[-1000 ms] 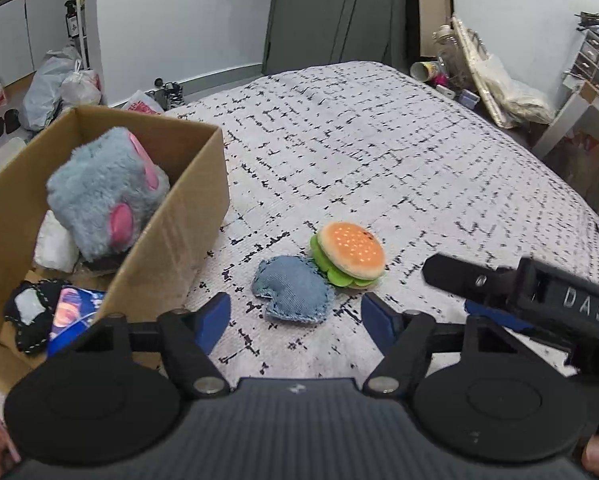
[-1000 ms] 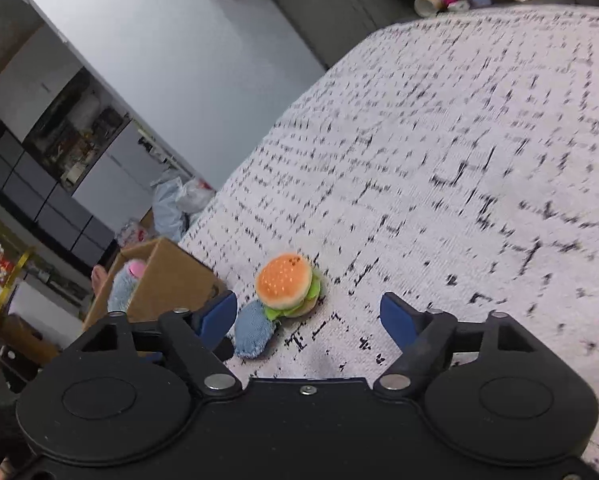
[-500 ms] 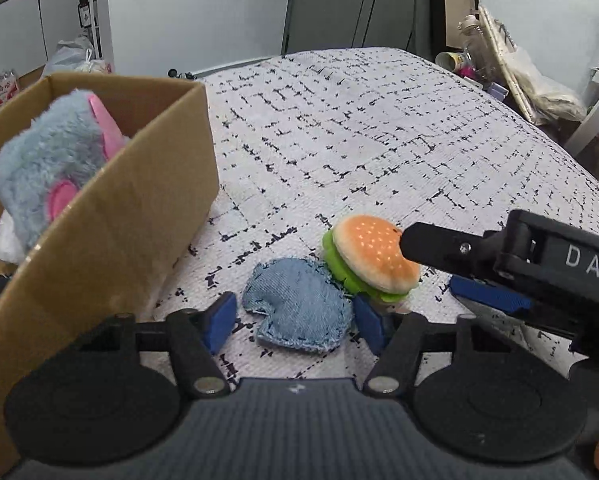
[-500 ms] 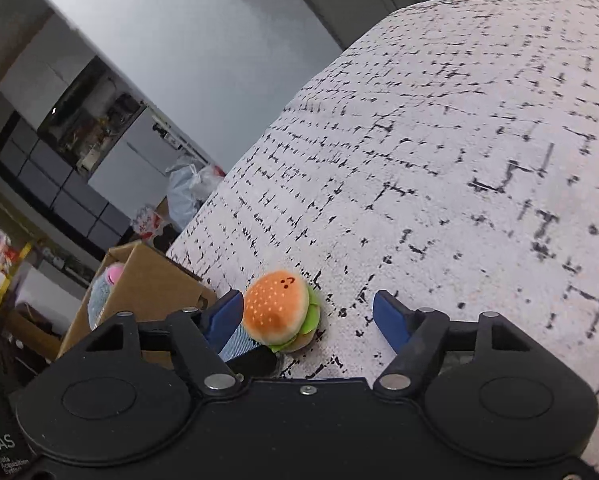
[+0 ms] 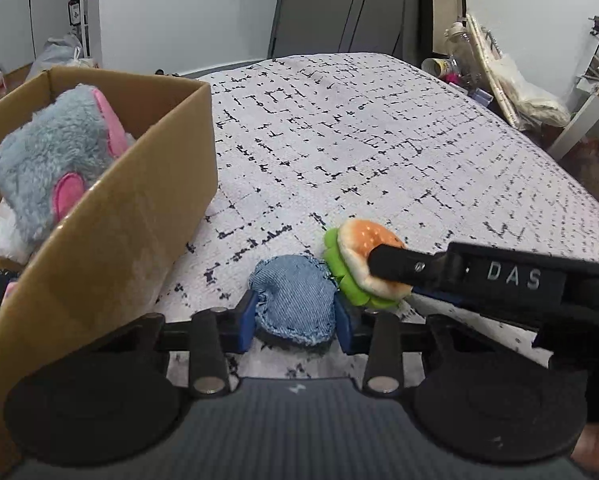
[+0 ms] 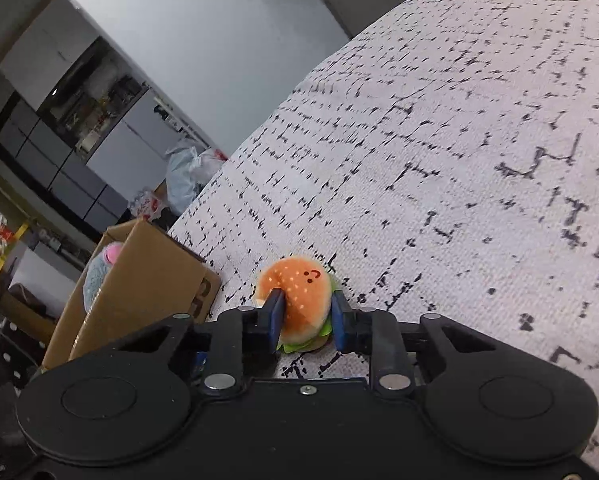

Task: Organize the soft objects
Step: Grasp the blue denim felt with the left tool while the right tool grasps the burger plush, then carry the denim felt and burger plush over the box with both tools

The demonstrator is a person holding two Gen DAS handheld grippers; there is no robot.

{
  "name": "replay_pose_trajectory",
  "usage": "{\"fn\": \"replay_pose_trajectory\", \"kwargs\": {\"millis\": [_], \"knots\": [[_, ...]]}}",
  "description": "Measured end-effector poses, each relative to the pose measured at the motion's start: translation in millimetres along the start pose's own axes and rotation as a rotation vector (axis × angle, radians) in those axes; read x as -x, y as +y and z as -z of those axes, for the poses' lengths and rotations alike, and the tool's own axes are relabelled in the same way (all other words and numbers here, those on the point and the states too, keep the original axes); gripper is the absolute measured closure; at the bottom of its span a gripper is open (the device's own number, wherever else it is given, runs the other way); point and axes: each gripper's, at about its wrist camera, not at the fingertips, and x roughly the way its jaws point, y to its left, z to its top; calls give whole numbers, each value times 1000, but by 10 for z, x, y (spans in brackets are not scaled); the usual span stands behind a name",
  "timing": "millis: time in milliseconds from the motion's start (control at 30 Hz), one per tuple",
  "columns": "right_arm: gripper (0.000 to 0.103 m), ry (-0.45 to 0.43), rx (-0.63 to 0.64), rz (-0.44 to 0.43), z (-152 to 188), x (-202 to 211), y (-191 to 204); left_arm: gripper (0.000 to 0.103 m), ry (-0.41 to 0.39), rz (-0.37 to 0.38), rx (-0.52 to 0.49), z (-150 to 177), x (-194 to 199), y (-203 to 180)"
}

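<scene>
Left tongs point(image 5: 293, 316): I have them closing on the denim pad point(image 5: 293, 304), blue pads touching both its sides, low on the bed point(image 5: 379, 140).
Right tongs point(image 6: 305, 318): I have them closing on the burger plush point(image 6: 297, 300), pads pressed into the bun from either side; in the left view they reach in from the right.
Denim pad: flat, soft, frayed stitched edge, lying on the bedcover just beside the burger plush, touching its green lettuce frill.
Burger plush: small, round, orange bun with pale dots and a tiny stitched face, tipped on edge in the left view.
Cardboard box point(image 5: 111, 216): open-topped, close on my left, its near wall just beside the left tongs; little room that side.
Grey plush point(image 5: 51, 168): fluffy, pink patches, lying inside the box and showing above its rim.
Bed: woven whitish cover with broken black dashes, wide bare stretch ahead and to the right.
Far edge: bed rounds off toward clutter by the wall.
</scene>
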Motion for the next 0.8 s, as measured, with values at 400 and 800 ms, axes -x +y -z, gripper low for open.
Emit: {"fn": "replay_pose_trajectory", "kwargs": {"millis": [400, 800], "knots": [[79, -45, -42, 67, 194, 411, 200, 65, -10, 98, -2, 38, 494, 121], [79, -113, -83, 96, 379, 901, 658, 65, -13, 216, -16, 3, 988, 292]]}}
